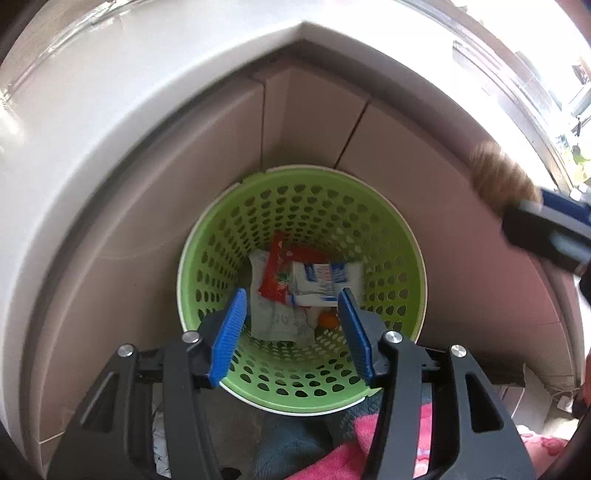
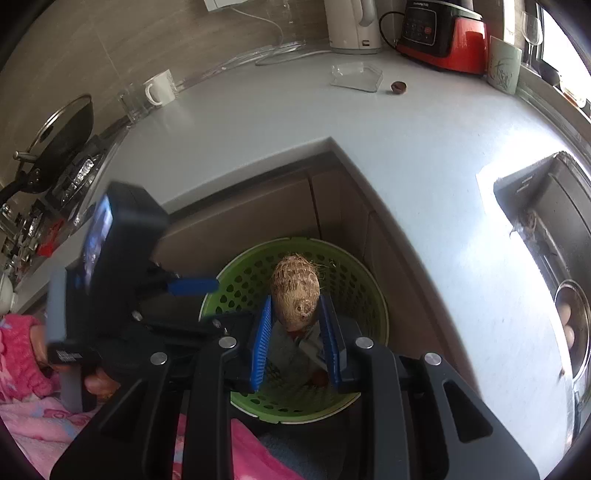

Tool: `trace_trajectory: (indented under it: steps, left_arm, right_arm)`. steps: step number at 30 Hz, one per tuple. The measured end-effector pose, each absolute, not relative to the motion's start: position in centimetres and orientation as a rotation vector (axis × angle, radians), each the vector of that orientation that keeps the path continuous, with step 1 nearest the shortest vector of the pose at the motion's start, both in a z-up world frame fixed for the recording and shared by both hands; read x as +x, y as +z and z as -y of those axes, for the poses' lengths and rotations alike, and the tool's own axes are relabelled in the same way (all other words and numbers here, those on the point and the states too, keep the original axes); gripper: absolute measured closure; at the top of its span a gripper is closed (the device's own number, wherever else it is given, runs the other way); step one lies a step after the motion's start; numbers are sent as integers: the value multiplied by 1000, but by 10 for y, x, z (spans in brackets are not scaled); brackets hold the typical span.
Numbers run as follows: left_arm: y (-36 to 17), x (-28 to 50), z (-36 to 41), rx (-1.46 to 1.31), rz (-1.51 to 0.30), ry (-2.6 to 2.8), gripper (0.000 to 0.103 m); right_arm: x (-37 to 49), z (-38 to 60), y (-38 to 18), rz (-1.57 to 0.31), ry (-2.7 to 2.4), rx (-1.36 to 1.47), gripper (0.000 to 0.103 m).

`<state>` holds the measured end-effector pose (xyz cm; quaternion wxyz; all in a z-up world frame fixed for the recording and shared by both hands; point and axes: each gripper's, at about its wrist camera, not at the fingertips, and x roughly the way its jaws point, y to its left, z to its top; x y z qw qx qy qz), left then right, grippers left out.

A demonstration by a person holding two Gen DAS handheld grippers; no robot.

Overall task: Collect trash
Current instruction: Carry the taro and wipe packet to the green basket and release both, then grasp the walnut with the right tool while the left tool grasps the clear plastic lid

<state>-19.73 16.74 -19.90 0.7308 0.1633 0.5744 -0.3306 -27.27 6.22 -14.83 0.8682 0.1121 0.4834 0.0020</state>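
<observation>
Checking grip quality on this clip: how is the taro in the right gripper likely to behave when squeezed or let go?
The taro looks firm and dense, so probably heavy for its size and unlikely to deform between the right gripper pads. Its rough, hairy skin should resist slipping. Being egg-shaped, it would likely roll if set on the counter; released here, it should drop into the bin below.

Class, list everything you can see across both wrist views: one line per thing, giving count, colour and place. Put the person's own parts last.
Basket: one, green, perforated, on floor in the cabinet corner.
Wrappers: several, red, white, blue, in basket bottom.
Taro root: one, brown, hairy, over the basket.
Countertop: one, white.
Mug: one, white, on countertop.
Kettle: one, white, at back.
Cooker: one, red and black, at back.
Plastic tray: one, clear, on countertop.
Left gripper: jaws open, above basket.
Right gripper: jaws clamping the root.
</observation>
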Motion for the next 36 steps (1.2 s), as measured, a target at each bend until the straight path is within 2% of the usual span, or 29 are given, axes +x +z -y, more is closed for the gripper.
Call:
trace_trajectory:
  steps: [6, 10, 11, 13, 14, 24, 28, 36]
  left_arm:
    - [-163, -189, -188, 328, -1179, -632, 24]
    - [-136, -175, -209, 277, -1110, -539, 12]
    - [-131, -172, -214, 268, -1094, -520, 11]
    - [-119, -165, -222, 253, -1065, -481, 10]
    - [-116, -164, -224, 249, -1058, -475, 9]
    - [-85, -133, -209, 191, -992, -418, 9]
    - [-72, -114, -184, 173, -962, -418, 8]
    - [-61, -66, -115, 158, -938, -393, 8]
  right_arm:
    - [-272, -70, -163, -1031, 33, 231, 77]
    - [-269, -78, -178, -1054, 85, 220, 76]
    - [-268, -81, -181, -1061, 96, 212, 72]
    - [-265, -85, -186, -1080, 100, 191, 44]
    - [-265, -86, -186, -1080, 89, 177, 41]
    - [-232, -53, -132, -955, 21, 130, 40]
    - [-200, -20, -105, -898, -24, 93, 40]
    - [-116, 53, -97, -873, -14, 68, 40]
